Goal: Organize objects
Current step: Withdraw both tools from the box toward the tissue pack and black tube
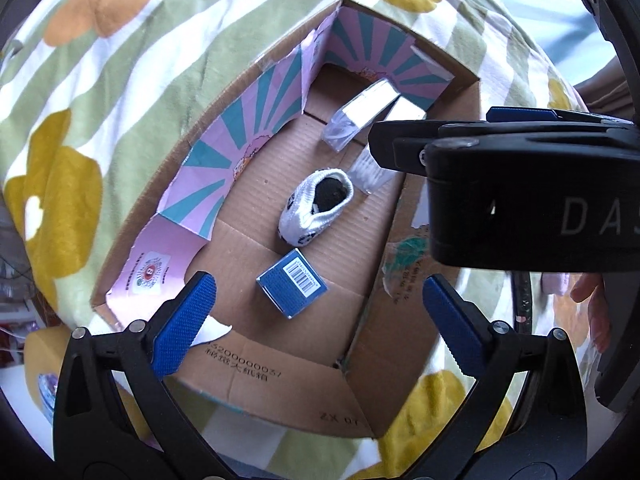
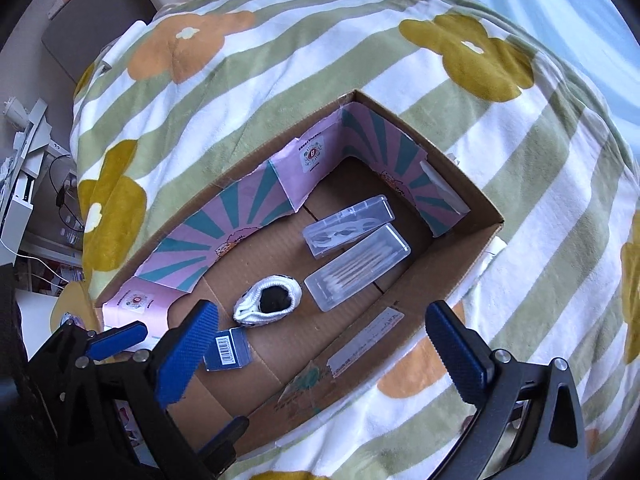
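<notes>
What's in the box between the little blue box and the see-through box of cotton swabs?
The rolled white sock lies between the blue box and the cotton swab case. The right wrist view shows it best, on the cardboard box floor.

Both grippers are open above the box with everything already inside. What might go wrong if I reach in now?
Crowding: the right gripper hangs close beside the left gripper over the cardboard box, so they may collide. The rolled sock lies close to the cotton swab case and the blue box; a grab could knock its neighbours. The box sits on a soft blanket and may shift if pushed.
</notes>
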Available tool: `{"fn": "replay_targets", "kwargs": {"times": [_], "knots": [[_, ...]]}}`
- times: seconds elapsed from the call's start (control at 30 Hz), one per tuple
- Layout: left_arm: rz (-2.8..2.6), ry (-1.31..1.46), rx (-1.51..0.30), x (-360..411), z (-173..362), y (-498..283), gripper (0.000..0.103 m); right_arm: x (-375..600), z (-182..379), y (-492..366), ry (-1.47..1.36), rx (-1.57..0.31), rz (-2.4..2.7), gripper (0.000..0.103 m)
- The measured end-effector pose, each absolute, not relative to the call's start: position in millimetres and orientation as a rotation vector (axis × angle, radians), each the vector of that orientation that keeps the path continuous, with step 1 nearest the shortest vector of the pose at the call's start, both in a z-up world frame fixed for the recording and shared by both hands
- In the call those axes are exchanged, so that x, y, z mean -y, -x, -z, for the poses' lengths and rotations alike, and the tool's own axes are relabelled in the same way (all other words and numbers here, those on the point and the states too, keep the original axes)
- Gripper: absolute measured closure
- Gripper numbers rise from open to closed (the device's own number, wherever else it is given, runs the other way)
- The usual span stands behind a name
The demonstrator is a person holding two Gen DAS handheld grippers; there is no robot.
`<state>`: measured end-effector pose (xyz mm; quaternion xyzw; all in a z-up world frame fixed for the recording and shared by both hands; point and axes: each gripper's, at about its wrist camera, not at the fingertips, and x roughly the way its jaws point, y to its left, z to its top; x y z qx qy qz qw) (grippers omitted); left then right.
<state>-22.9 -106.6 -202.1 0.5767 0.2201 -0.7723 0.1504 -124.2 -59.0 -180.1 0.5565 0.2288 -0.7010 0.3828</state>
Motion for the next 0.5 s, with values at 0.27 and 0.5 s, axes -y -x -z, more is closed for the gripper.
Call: {"fn": "replay_targets", "kwargs": {"times": [0.27, 0.5], "knots": [[2.329, -1.658, -0.538, 90.0, 146.1, 8.5, 0.000, 19.7, 118.8, 106.4, -1.436, -0.471, 1.890, 0.001], [2.464, -1.674, -0.400, 67.0, 97.4, -0.3, 0.000, -29.5, 71.1, 82.0, -1.438, -0.362, 2.055, 0.000]]}}
